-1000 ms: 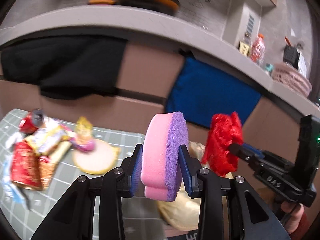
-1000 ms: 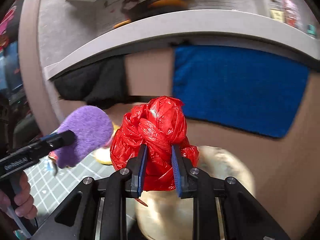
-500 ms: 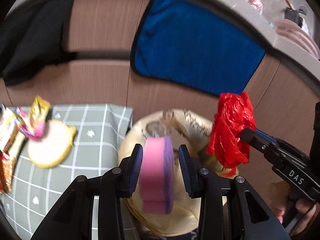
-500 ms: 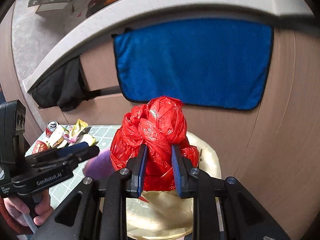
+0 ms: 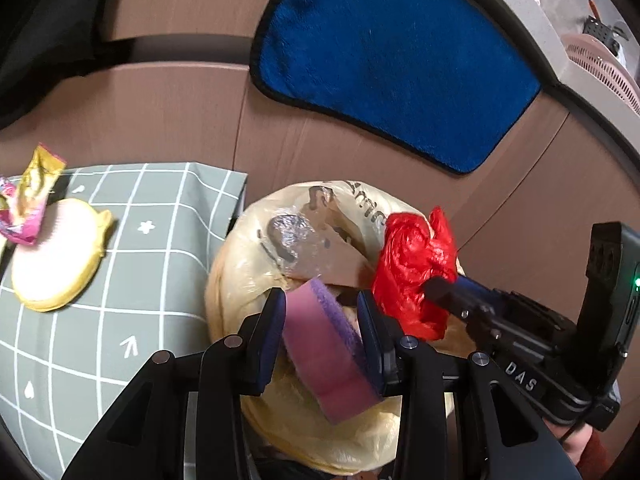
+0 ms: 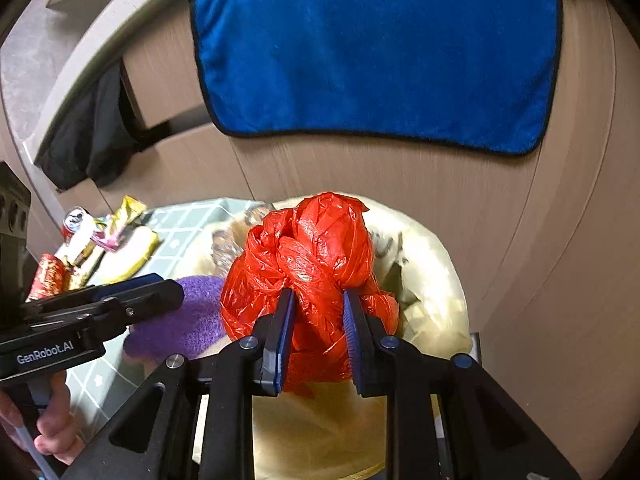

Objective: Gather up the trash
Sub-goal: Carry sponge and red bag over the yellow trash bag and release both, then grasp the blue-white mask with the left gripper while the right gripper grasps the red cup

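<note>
Over the mouth of the yellowish bin bag (image 5: pixel 256 256), the left gripper (image 5: pixel 322 320) clamps a pink-and-purple sponge (image 5: pixel 326 356), tilted between its pads. At three o'clock of it, the right gripper (image 6: pixel 318 320) pinches a knotted red plastic bag (image 6: pixel 312 252), just beside the sponge, above the bag's right rim. At nine o'clock the grey checked cloth (image 5: pixel 160 248) ends touching the bag; its near edge lies bare, with wrappers (image 6: pixel 116 220) farther left. Behind, at twelve o'clock, wooden panels carry a blue towel (image 6: pixel 376 48).
</note>
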### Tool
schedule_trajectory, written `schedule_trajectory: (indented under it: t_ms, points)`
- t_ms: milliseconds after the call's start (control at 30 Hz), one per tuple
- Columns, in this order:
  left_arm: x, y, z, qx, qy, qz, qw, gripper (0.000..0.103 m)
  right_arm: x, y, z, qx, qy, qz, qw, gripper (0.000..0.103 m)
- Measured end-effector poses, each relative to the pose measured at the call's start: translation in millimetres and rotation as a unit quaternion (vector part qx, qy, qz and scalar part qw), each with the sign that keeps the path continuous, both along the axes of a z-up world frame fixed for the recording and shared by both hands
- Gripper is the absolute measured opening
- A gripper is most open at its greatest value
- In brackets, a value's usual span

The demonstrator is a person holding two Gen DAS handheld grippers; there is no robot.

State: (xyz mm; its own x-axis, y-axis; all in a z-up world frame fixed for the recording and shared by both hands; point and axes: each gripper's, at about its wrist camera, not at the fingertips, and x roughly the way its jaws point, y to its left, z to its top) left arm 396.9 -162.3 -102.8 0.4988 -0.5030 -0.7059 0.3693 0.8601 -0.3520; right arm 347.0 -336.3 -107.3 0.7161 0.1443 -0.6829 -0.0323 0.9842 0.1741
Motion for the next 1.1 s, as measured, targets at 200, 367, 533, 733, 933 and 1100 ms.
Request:
schedule_trajectory:
  t_ms: [200, 367, 533, 733, 933, 1100]
  points:
    - [4.6, 15.1, 5.7, -0.023, 0.012, 0.019, 0.9995, 0.037, 0.5, 6.8, -15.6, -0.007, 0.038, 0.01, 0.999, 0.025]
    - [-6.8, 43.5, 32.9, -0.036, -0.013, 0.05, 0.998, 0.037, -8.6, 9.4, -4.9, -0.024, 0.015, -0.001, 1.0, 0.028]
    - [-26.4, 84.9, 60.9, -0.043, -0.049, 0.086, 0.9942, 0.037, -24.0, 7.6, 26.3, -0.022, -0.029, -0.013, 0.999, 0.032]
    - [-68.8, 133.0, 99.5, -0.047, -0.091, 0.12, 0.9875, 0.037, -45.6, 23.7, 73.4, -0.009, -0.084, 0.009, 0.996, 0.032]
    - [-96.7, 185.2, 144.4, -0.08, -0.121, 0.146, 0.9785, 0.037, -58.3, 73.5, 122.4, -0.015, -0.131, 0.053, 0.99, 0.032]
    - [-125.3, 247.1, 174.2, -0.061, -0.182, 0.214, 0.9578, 0.037, -67.5, 117.1, 149.1, -0.018, -0.16, 0.086, 0.983, 0.032]
